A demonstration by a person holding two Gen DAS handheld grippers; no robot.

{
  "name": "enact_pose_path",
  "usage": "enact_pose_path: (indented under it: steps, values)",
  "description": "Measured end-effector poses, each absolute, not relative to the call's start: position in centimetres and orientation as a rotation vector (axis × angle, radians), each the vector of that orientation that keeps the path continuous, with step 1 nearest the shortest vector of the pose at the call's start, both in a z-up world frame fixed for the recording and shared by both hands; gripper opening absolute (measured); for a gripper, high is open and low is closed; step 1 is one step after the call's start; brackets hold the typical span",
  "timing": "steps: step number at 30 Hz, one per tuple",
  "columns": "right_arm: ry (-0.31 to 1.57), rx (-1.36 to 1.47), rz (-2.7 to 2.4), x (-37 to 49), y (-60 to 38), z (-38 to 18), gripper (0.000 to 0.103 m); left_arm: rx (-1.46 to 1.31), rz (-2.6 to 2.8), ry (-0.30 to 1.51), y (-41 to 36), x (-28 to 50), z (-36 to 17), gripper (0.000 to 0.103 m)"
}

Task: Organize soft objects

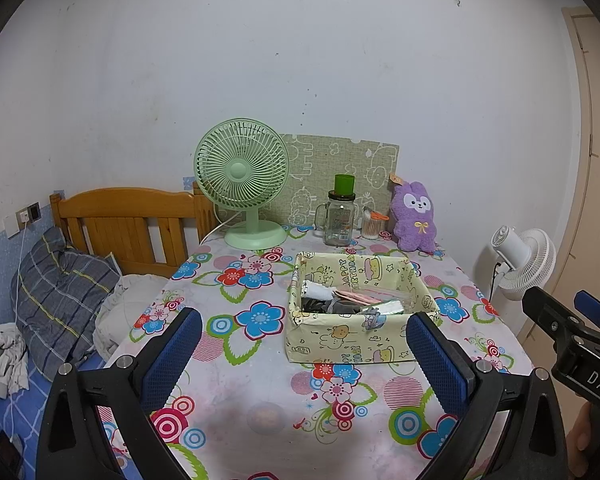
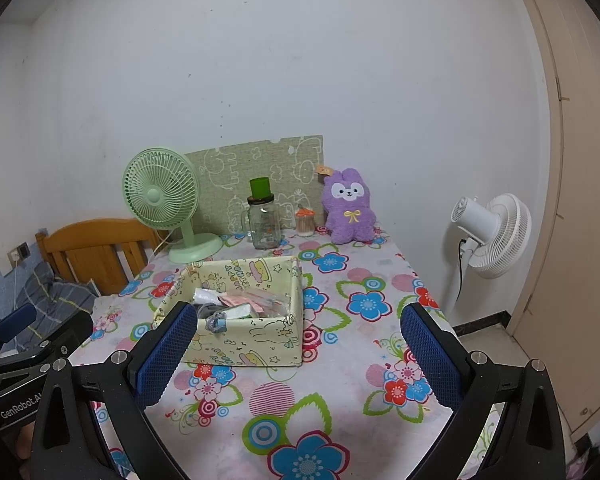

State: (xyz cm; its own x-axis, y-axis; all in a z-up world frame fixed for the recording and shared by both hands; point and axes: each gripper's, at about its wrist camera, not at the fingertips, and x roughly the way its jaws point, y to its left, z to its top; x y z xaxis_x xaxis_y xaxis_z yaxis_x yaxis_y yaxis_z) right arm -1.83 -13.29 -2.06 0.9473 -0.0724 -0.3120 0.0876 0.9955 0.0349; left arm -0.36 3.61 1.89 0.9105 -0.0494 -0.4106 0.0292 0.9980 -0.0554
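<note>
Left gripper is hovering level, jaws spread wide, gripping nothing. Right gripper is doing likewise, sitting at the left one's 3 o'clock, both pointing toward 12.

**Readable print on the box and both grippers**

The box carries "HAPPY BIRTHDAY" on its inner back wall, running sideways among cartoon cakes, and the same print repeats on the outer front, partly readable. In the left wrist view, the right gripper shows white letters "DAS" on its black body at the frame's edge, cut off there. In the right wrist view, the left gripper reads "GenRobot.AI". The jar has a label, too small to read.
</note>
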Motion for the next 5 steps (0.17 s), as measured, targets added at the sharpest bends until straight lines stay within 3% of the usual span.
enact_pose_path:
  steps: [5]
  values:
    - [0.315, 0.048, -0.081, -1.77, -13.37, -2.09, 0.103, -0.049, -0.041, 0.425, 3.61, -0.35, 1.9, 0.103]
